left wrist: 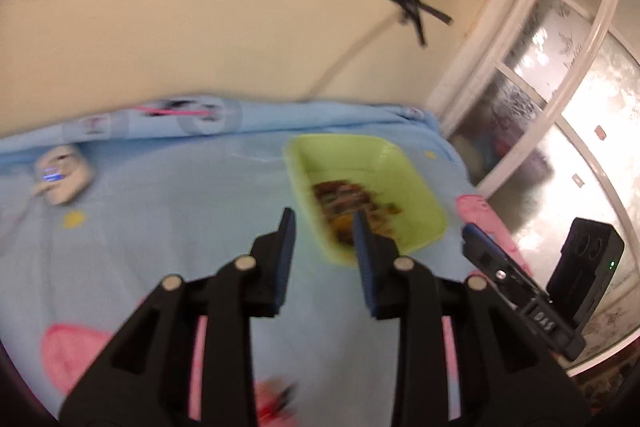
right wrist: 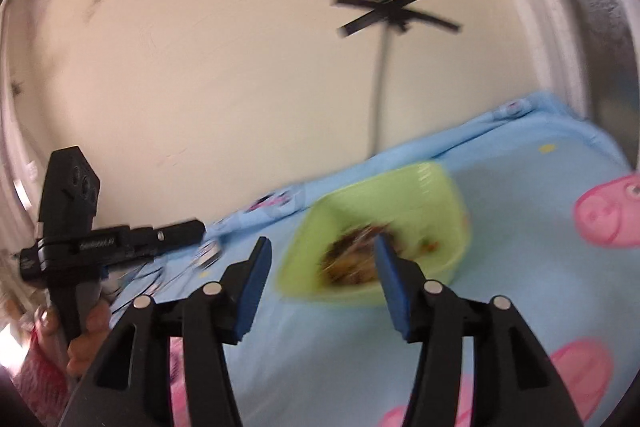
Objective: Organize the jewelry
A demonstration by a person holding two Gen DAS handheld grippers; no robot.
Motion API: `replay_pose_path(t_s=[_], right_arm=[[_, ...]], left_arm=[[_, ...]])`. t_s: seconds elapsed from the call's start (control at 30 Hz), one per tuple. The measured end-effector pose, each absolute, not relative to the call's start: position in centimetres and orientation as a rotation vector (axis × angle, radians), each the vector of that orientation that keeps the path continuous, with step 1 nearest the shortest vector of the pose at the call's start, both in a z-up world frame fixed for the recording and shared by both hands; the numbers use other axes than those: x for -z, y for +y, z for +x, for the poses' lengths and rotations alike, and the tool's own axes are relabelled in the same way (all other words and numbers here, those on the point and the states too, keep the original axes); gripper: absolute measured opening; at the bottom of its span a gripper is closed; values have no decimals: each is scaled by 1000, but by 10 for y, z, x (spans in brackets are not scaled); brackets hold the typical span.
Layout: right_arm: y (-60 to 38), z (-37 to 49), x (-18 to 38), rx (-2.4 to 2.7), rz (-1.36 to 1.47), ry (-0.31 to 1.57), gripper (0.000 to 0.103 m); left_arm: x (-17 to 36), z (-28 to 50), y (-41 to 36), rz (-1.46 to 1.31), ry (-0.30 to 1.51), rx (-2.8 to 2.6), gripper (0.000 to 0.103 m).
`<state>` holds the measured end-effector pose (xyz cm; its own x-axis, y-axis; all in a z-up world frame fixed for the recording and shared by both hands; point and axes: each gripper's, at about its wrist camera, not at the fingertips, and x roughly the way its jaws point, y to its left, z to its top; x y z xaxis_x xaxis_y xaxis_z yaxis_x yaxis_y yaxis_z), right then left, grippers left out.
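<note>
While both views are smeared by blur, the layout still reads. In the left wrist view, a pale device [left wrist: 64, 179] with a blue light lies at the left edge on the blue sheet [left wrist: 168, 211], which carries pink cartoon prints. The left gripper [left wrist: 323, 227] fills the lower middle, its jaws apart with nothing between them, only sheet showing in the gap. Just right of centre sits the green tray [left wrist: 416, 187], holding a brown and orange jewelry heap [left wrist: 352, 203] that is too blurred to sort into pieces; the right-hand blue pad overlaps the heap's lower edge in the picture. At the lower right, the right gripper [left wrist: 471, 231] enters, seen side-on. A tape cross [left wrist: 412, 5] marks the cream wall at the upper right.

In the right wrist view, the left gripper [right wrist: 196, 227] reaches in from the left edge, held by a hand [right wrist: 86, 331] at the lower left. The right gripper [right wrist: 322, 245] takes the lower middle, jaws apart and empty. The tray [right wrist: 432, 187] lies right of centre, tilted in the frame, with the jewelry [right wrist: 352, 255] in it. A pink pig print [right wrist: 608, 211] sits at the right edge.
</note>
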<state>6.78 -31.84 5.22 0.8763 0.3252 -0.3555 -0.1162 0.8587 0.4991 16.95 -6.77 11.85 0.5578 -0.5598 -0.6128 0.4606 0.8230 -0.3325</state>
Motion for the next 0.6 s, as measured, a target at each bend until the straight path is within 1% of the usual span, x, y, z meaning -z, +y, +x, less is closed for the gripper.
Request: replay_pose_path(t_s=[0.07,0.13,0.17,0.2,0.23,0.27,0.3,0.53,0.57,0.6], right_arm=[[-293,65,-44,-304,466,505,32],[-264,68,-30,-363,432,599,31],[-251,70,-24,-393,417,642,27],[-242,72,-19,-414,405,671,21],[-226,75,-14,-443,378,721,17],[-216,78,-10,-460,358,754,11],[-203,82,-8,-488,335,790,8],[-150,105,0,-572,209,924,7],[-146,105,1,-567,186,921,7],[-146,103,1,-558,178,908,2]], left_arm=[[-112,154,-25,-154,760,526,28],[-97,138,11,-183,778,445,28],[-90,131,22,-189,789,420,28],[-83,125,32,-189,799,404,28],[-75,116,41,-182,808,392,28],[-68,109,45,-176,815,386,28],[-61,102,46,-172,822,387,28],[-32,68,24,-108,862,472,28],[-29,66,23,-104,866,479,28],[-27,65,21,-97,870,484,28]])
